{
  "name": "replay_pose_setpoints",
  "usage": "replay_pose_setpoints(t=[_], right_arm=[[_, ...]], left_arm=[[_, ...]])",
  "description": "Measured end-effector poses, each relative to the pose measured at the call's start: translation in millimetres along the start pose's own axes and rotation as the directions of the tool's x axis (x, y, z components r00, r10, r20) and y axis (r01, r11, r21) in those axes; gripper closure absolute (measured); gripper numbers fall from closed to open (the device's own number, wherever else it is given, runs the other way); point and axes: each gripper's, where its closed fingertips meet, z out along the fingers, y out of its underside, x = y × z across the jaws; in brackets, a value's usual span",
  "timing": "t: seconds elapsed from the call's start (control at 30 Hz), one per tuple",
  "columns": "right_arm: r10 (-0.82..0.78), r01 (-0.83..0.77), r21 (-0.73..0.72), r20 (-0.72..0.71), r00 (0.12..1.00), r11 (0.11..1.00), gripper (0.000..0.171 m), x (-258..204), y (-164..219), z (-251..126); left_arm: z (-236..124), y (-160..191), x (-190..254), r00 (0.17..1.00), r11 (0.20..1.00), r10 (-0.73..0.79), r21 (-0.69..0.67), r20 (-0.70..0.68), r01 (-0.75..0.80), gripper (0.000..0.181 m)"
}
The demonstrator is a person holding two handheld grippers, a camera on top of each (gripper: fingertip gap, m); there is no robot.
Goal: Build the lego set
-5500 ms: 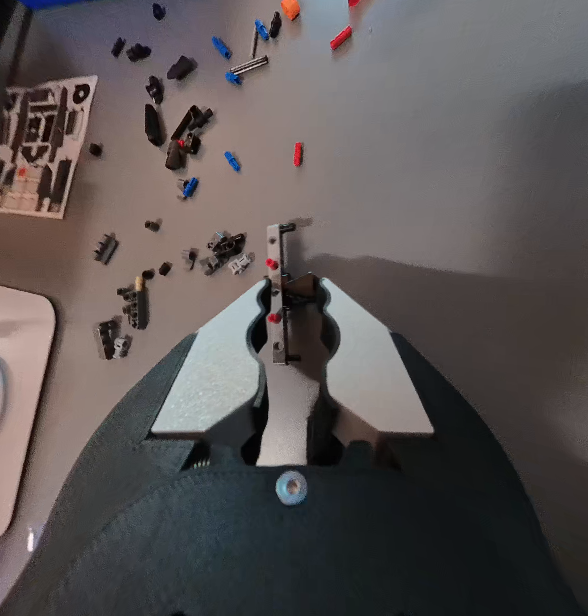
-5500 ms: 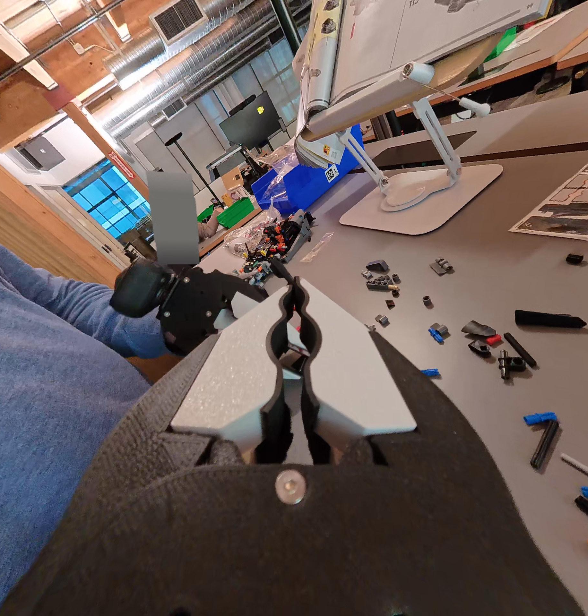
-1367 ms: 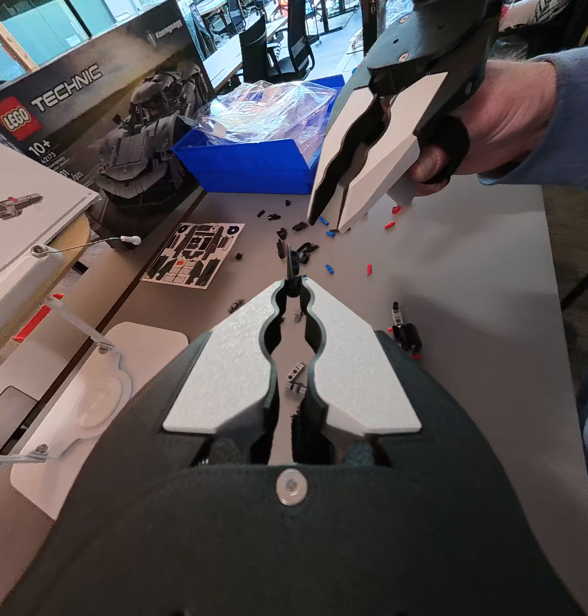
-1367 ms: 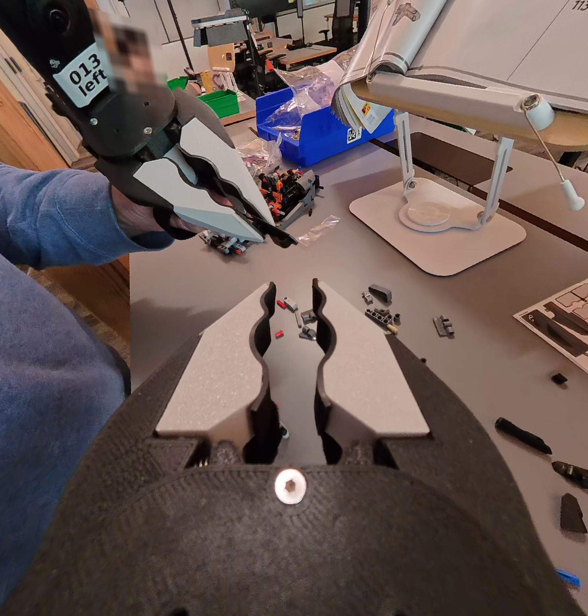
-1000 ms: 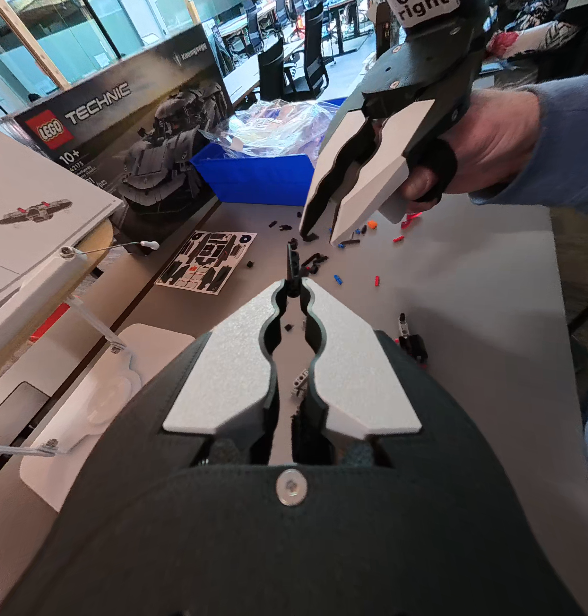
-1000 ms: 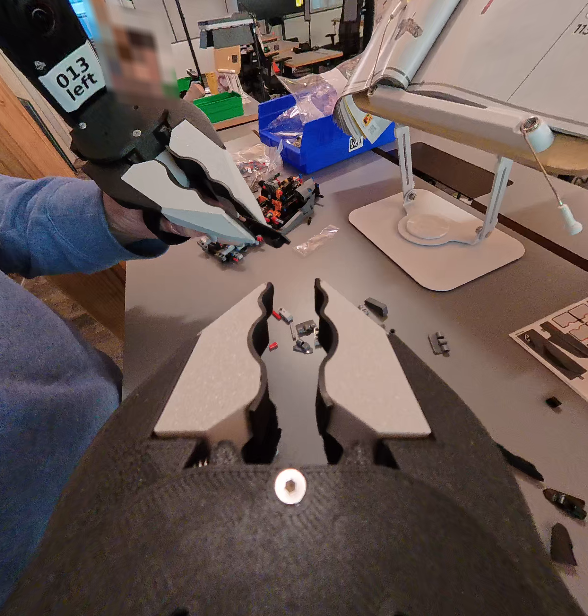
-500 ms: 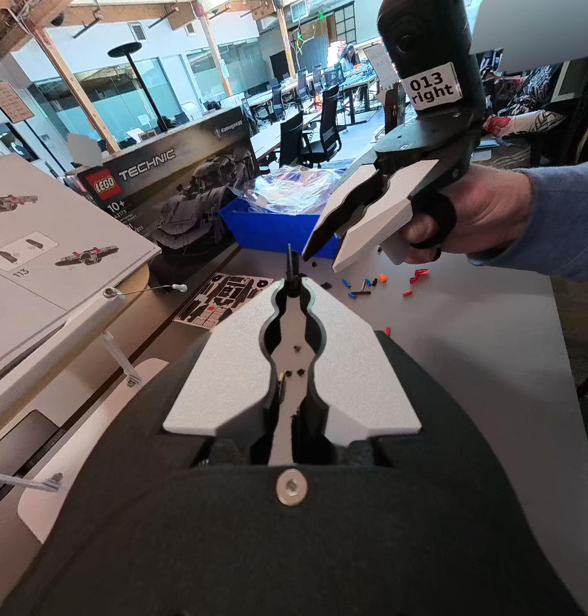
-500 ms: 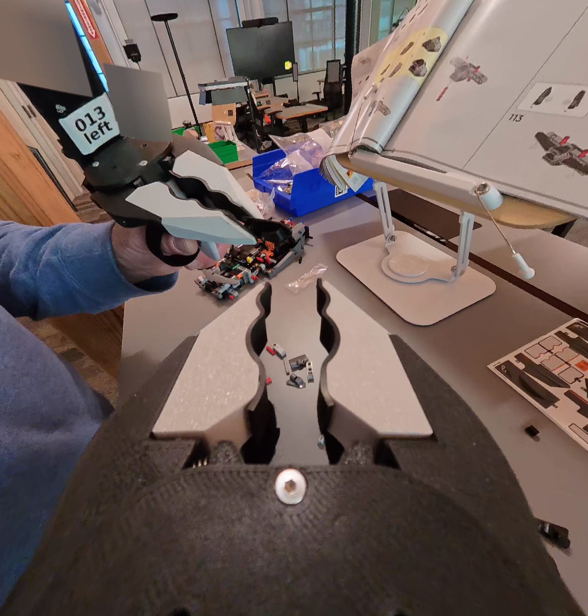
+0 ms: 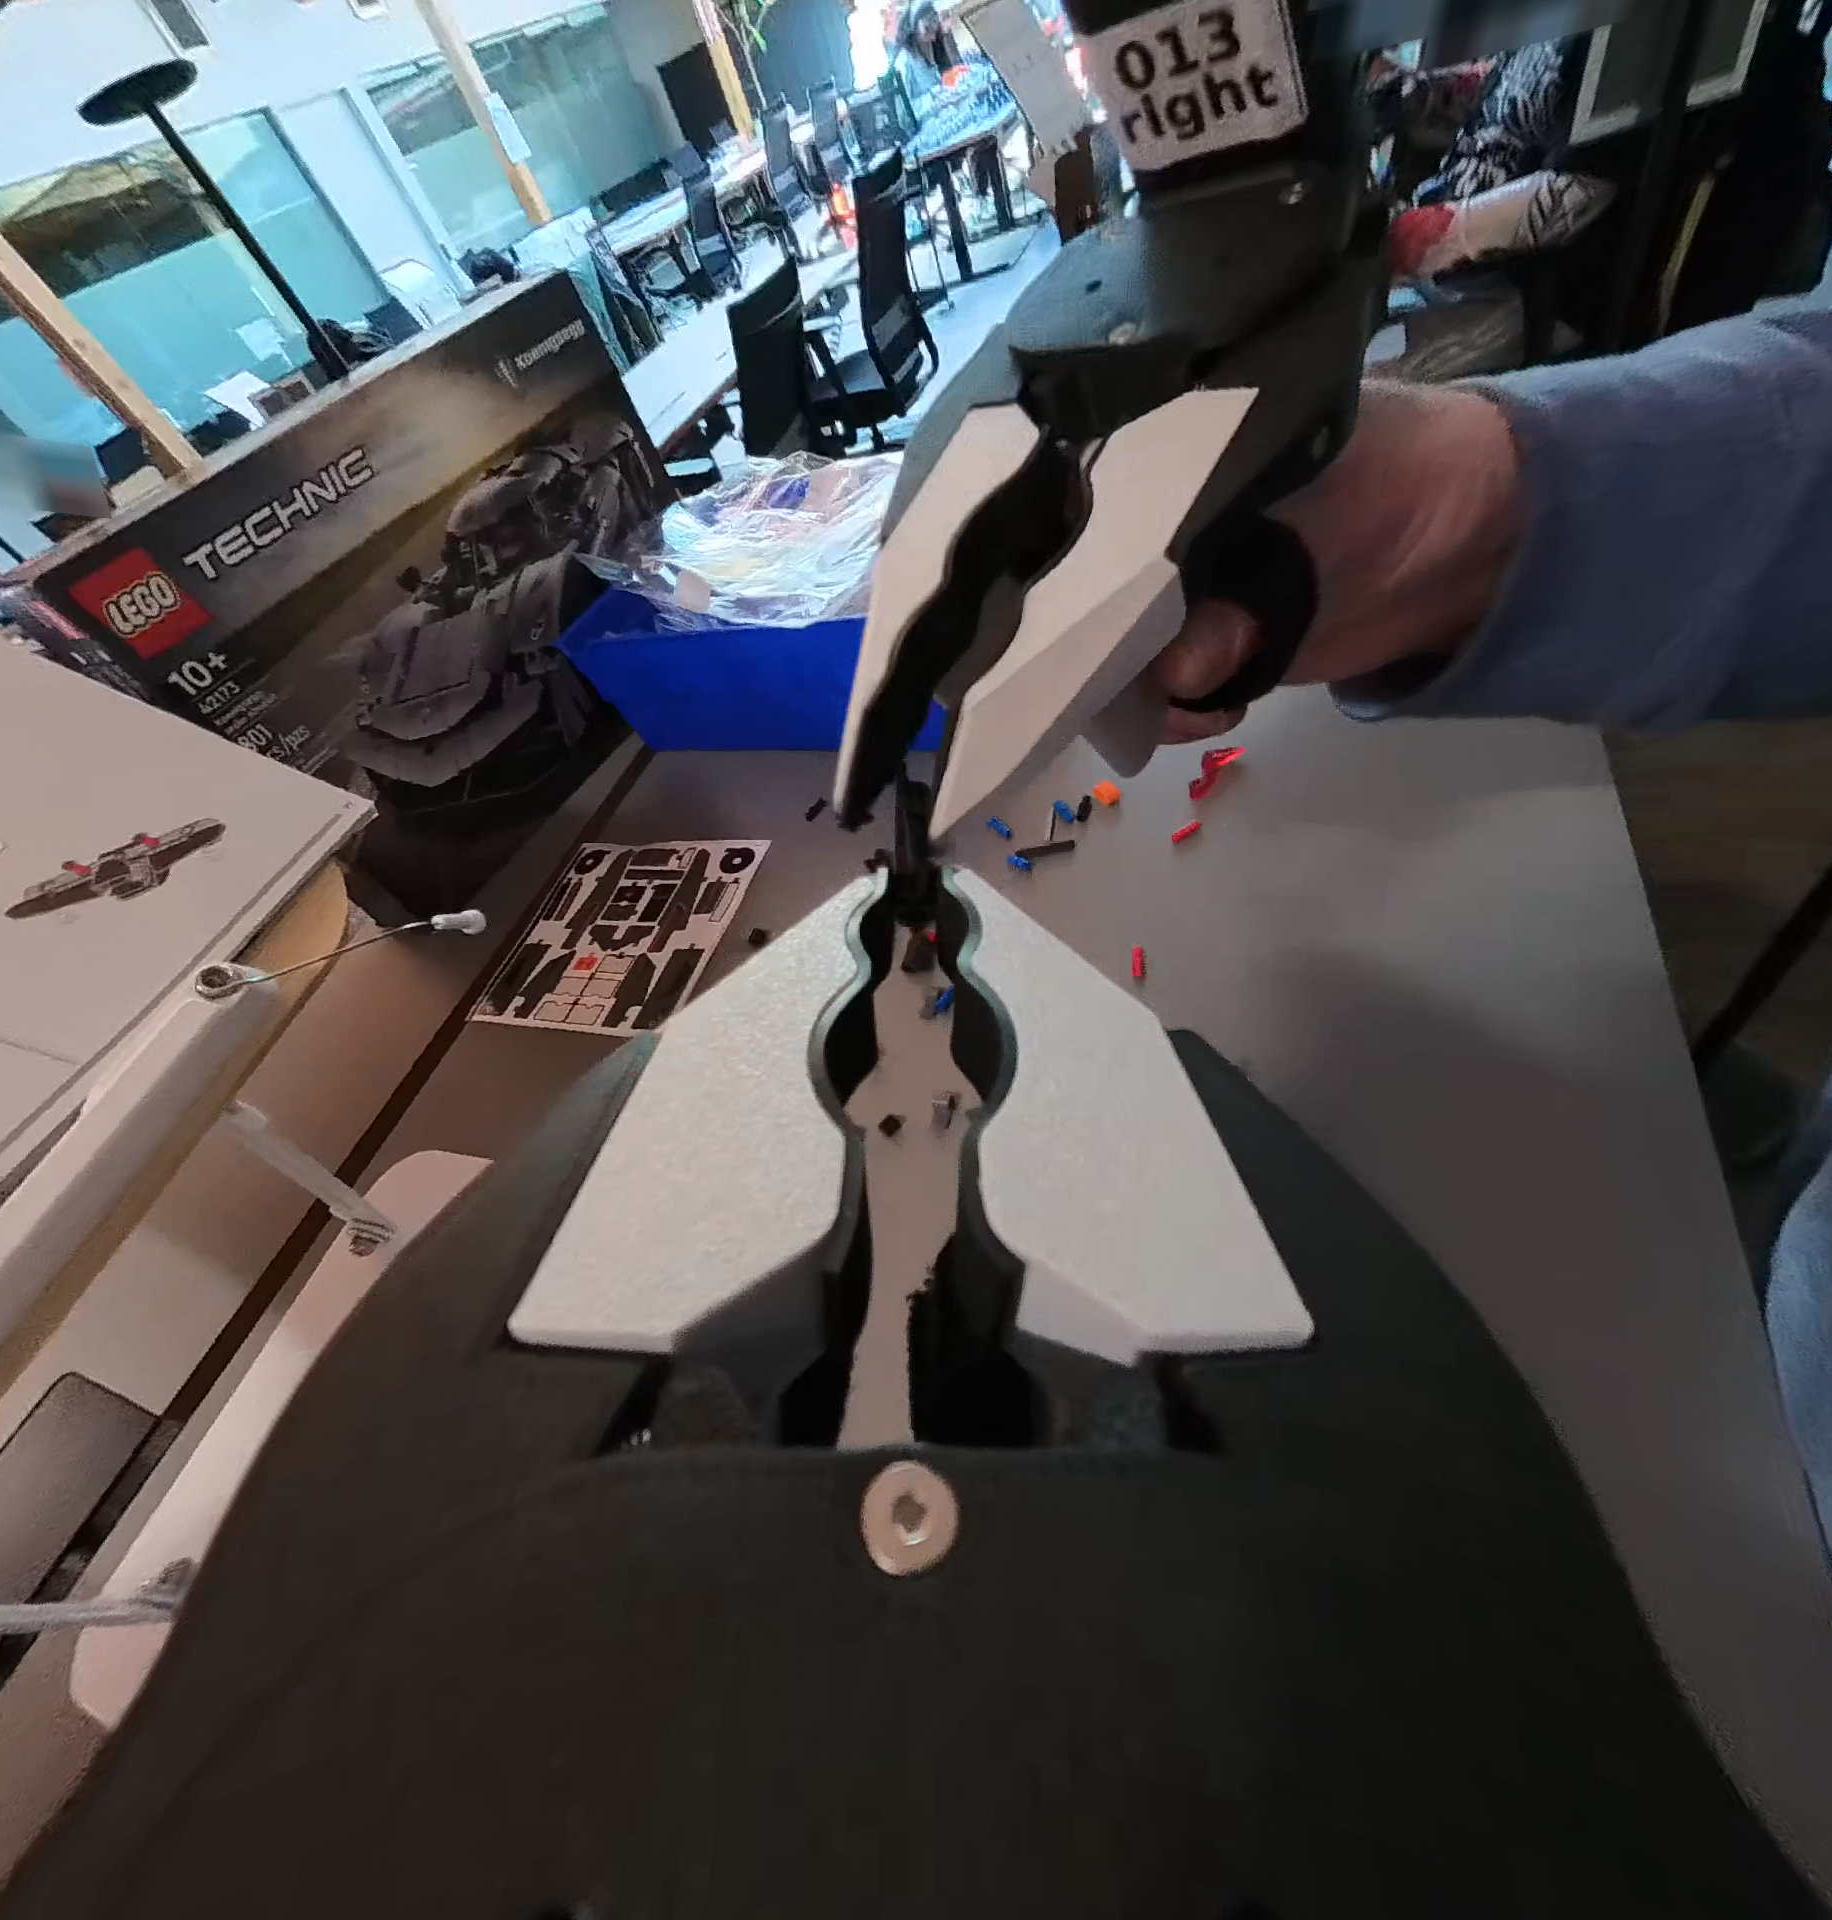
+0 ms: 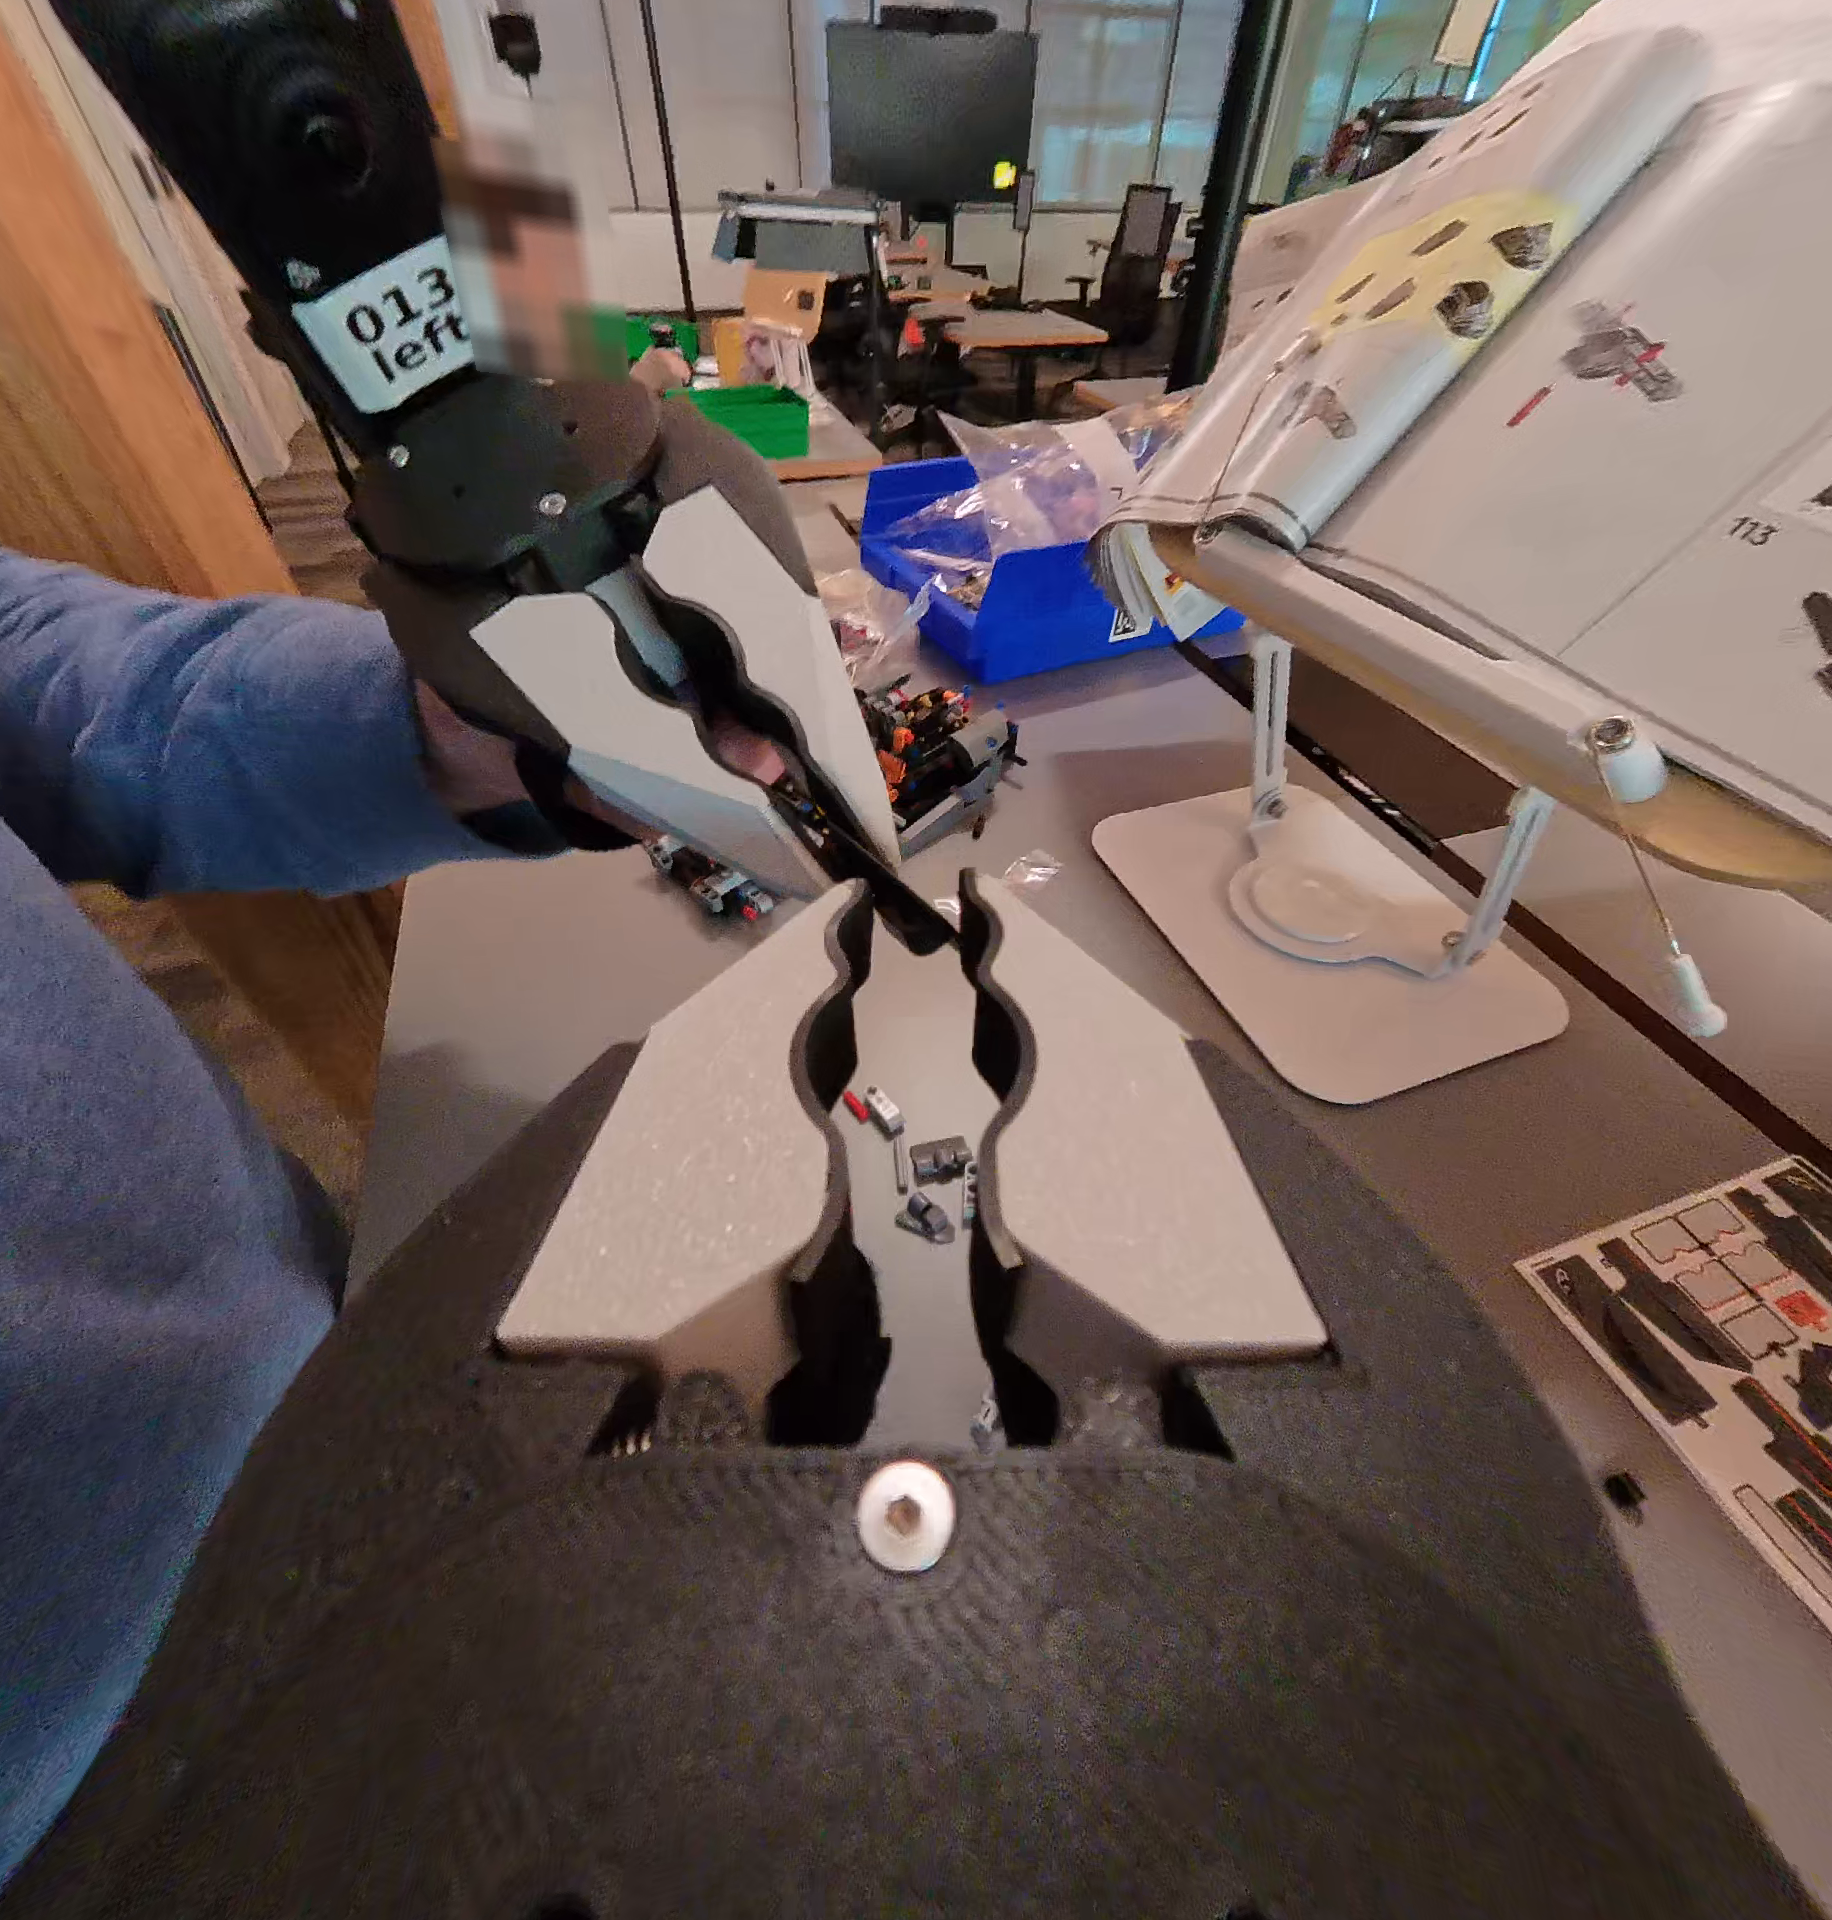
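Left gripper point(image 9: 914, 891) is clamped on a thin black lego piece point(image 9: 907, 831) held up over the tabletop point(image 9: 1359, 987), long axis poking straight out past its tips into the gap of the right gripper point(image 10: 907, 904), whose jaws sit partly open, holding nothing.
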Motion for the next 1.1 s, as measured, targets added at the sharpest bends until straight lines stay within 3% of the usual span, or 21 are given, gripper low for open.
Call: replay_pose_setpoints(t=[0.73,0.9,1.1], right_arm=[[0.137,-0.142,0.053,0.096,0.986,0.988,0.167,-1.8,-3.4,2.4],[0.259,-0.273,0.088,0.145,0.955,0.958,0.167,1.5,-5.7,0.5],[0.453,-0.504,0.165,0.27,0.85,0.848,0.168,6.2,-10.7,-1.9]], left_arm=[[0.8,-3.5,-9.9,0.994,0.994,-0.094,0.053,-0.061,0.097,0.174],[3.1,-6.8,-12.4,0.987,0.987,-0.135,0.071,-0.084,0.141,0.174],[4.8,-12.8,-17.1,0.974,0.973,-0.196,0.102,-0.115,0.207,0.173]])
